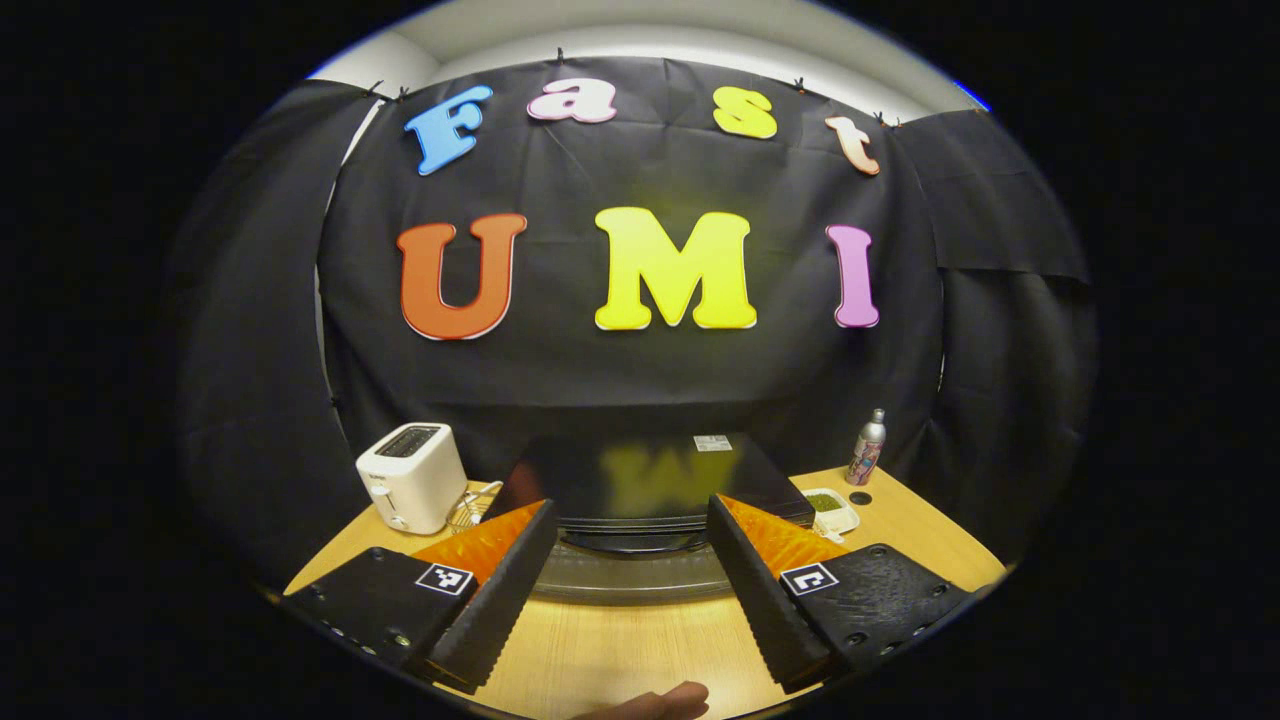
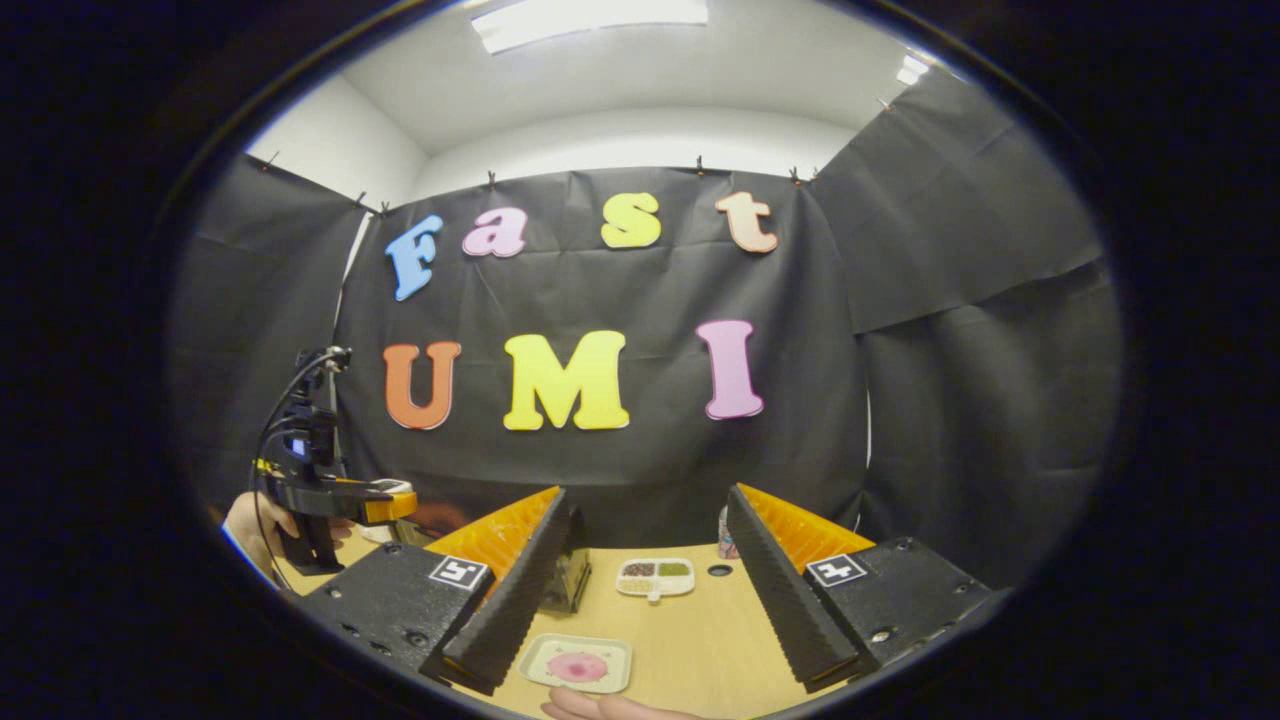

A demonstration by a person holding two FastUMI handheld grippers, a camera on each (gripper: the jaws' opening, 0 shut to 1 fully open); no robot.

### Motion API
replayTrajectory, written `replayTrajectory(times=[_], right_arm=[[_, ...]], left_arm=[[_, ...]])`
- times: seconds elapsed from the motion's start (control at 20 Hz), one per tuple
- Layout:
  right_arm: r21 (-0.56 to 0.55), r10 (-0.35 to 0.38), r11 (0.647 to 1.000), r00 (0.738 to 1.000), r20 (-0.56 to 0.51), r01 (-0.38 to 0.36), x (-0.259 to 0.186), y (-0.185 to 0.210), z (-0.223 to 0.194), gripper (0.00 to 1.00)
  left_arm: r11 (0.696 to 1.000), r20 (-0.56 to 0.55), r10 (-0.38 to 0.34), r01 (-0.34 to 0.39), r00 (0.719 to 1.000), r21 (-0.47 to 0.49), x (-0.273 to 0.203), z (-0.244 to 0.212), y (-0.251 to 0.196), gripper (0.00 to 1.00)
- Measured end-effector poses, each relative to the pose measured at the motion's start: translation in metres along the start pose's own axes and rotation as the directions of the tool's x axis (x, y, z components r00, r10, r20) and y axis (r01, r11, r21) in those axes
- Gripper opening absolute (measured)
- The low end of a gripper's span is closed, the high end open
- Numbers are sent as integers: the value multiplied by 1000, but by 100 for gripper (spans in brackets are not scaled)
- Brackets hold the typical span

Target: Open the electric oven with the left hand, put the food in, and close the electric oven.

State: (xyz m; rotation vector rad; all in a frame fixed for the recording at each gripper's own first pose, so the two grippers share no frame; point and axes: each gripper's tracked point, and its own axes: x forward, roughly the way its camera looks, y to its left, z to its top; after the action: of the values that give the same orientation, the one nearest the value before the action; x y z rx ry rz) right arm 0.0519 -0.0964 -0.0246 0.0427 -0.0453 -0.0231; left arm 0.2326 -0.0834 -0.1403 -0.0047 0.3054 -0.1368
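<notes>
In the left gripper view, the black, glossy, box-shaped electric oven (image 1: 640, 480) sits low in the centre of the frame, its long axis running side to side and its front with the curved door edge facing the camera. The left gripper (image 1: 632, 580) stands with its fingers spread wide and nothing between them; the oven lies just beyond the fingertips, framed by the two of them. A white plastic two-slot toaster (image 1: 412, 476) is at the oven's left, with a small wire rack (image 1: 470, 508) between them. To the oven's right are a white divided dish of green and dark fillings (image 1: 830, 506), a slim silver bottle (image 1: 867, 447) and a small dark cap (image 1: 860, 497).

In the right gripper view, the right gripper (image 2: 650, 590) is likewise held wide apart and empty. Low in the frame, just inside its left finger, a pale square tray with a pink round piece of food (image 2: 578, 664) lies flat on the light wooden table (image 2: 700, 640). The divided dish (image 2: 656, 577) is farther back, centred between the fingers. At the left edge a hand (image 2: 250, 525) holds the other gripper (image 2: 385, 503).

Black cloth hangs around the booth beneath a white ceiling with a bright strip light (image 2: 590, 12).
</notes>
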Motion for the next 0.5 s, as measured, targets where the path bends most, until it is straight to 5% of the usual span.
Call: replayTrajectory(times=[0.5], right_arm=[[27, -90, 995, 995, -46, 91, 5, -67, -24, 96]], left_arm=[[999, -219, -2, 10, 976, 37, 76, -53, -12, 95]])
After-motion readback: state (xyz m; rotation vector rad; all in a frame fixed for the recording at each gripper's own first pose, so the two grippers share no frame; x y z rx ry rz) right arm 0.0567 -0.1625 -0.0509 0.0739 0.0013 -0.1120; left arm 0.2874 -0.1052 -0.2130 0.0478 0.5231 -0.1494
